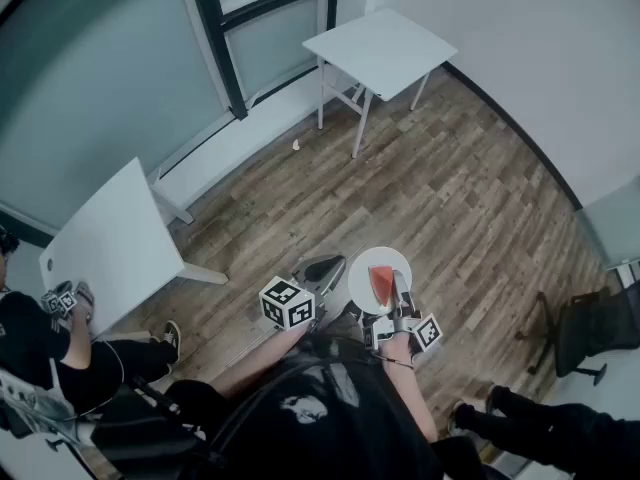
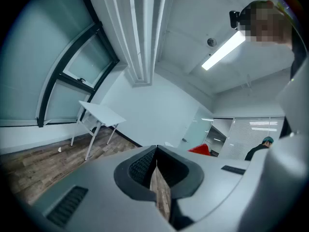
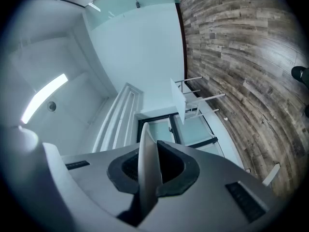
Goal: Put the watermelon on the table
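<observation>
Red watermelon wedge (image 1: 381, 284) lies on a white plate (image 1: 361, 268), its rim clamped in the right claw (image 1: 399, 286); left claw (image 1: 328, 266) closed, empty, beside it; wooden floor (image 1: 440, 188) stretches to the white surface (image 1: 380, 48)

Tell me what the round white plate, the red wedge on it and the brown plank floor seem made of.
The round white plate looks like glazed ceramic or hard plastic: smooth, thin-rimmed, evenly white. The red wedge looks like a watermelon slice, real or toy, I cannot tell: flat matte red. The brown plank floor looks like wood or wood-print laminate: grained, staggered boards.
</observation>
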The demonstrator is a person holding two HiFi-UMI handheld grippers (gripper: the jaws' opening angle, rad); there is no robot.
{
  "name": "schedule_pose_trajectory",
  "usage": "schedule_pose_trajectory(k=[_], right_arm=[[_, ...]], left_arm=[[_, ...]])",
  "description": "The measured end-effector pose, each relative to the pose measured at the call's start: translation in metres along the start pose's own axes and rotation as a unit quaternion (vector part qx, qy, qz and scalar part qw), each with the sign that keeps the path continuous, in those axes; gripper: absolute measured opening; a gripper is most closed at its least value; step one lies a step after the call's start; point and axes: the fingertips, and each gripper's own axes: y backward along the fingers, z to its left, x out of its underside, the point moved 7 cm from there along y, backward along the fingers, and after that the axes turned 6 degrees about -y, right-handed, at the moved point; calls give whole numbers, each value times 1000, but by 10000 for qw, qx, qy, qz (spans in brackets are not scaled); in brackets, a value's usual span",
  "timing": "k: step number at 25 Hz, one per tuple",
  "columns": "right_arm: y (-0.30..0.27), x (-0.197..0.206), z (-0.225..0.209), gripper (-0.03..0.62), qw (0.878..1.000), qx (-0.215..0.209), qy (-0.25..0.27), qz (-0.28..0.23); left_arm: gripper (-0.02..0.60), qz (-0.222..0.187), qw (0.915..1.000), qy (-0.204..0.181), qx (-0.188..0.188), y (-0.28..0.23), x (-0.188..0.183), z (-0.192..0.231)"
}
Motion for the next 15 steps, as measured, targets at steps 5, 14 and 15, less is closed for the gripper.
schedule_pose_trajectory(k=[5, 14, 15], right_arm=[[-12, -23, 3, 28, 9992, -137, 344, -150], [-25, -66, 8, 29, 9992, 22, 279, -271], [-27, -74, 8, 29, 9992, 52, 244, -325]], left_arm=[[6, -49, 10000, -17, -72, -12, -5, 5], [6, 112, 9999, 90, 8, -59, -1, 3], [6, 136, 9999, 102, 18, -66, -1, 3]])
